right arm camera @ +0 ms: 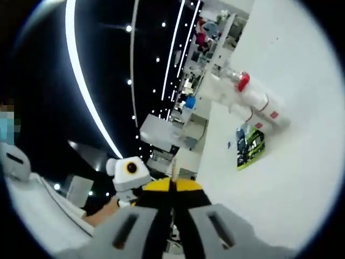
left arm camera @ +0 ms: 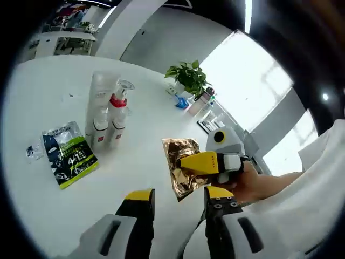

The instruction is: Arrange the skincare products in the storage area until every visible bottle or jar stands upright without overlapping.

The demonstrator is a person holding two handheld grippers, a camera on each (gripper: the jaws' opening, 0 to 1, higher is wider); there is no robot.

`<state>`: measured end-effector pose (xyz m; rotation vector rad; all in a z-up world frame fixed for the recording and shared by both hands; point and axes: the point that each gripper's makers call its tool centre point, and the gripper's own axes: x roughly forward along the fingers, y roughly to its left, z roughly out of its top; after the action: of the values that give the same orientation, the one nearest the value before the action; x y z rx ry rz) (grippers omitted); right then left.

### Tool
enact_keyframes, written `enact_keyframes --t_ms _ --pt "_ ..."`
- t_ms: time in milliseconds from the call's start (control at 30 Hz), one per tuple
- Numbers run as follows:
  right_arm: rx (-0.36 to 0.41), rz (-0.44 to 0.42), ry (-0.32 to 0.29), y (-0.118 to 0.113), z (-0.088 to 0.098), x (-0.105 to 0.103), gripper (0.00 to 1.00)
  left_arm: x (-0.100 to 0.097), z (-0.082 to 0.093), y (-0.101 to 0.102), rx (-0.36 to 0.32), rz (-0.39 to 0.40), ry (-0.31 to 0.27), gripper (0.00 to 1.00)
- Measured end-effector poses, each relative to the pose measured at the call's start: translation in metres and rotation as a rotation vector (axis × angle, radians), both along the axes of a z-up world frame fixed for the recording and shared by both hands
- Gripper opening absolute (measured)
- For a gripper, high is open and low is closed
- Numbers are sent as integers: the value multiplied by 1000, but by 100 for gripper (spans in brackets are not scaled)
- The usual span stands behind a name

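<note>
**The gold packet could slip, and the bottles could be tipped**

In the left gripper view, the left gripper was held with its jaws spread, and nothing was between them. Past it, the right gripper was seen pinching a shiny gold packet over the white table. Three bottles were stood up close together, out in the middle of the table, far from the near edge. One had a red collar and a pump top. A blue and green packet was laid flat beside them. A green plant was kept at the far edge.

In the right gripper view, the right gripper was seen with its jaws pressed together. The gold packet could not be made out there. The bottles and the blue and green packet were seen well apart from it.

The gold packet was thin and smooth, so it could slide out if swung fast. The bottles were packed tight, so one bump could knock them all down.
</note>
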<state>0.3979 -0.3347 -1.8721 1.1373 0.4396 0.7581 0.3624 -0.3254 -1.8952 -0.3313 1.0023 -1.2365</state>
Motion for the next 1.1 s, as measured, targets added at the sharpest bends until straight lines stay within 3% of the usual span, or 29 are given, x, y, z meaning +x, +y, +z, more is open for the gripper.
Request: enact_keyframes --t_ms 67,100,200,333,467,800,967,1033,1100 --pt "11 0 -4 0 2 0 0 -1 5 -2 -46 17 44 22" --pt "46 0 -10 0 6 0 0 -1 11 -5 -111 53 104 21" --pt "81 -1 -20 0 13 -1 0 -3 18 -7 -200 77 189 16" --pt "85 0 -21 1 14 0 0 -5 14 -5 -199 81 189 8" --pt "82 1 -30 2 13 0 0 -5 19 -5 -240 84 225 2" --pt "55 -15 -68 1 15 5 8 -6 24 0 -286 92 281 0" --pt "77 -10 -88 -9 21 6 1 -6 25 4 -302 101 317 0" --pt "14 -13 -121 -8 18 7 0 -7 24 3 -302 101 320 0" --pt "80 0 -97 -9 25 5 0 -8 28 1 -329 94 307 1"
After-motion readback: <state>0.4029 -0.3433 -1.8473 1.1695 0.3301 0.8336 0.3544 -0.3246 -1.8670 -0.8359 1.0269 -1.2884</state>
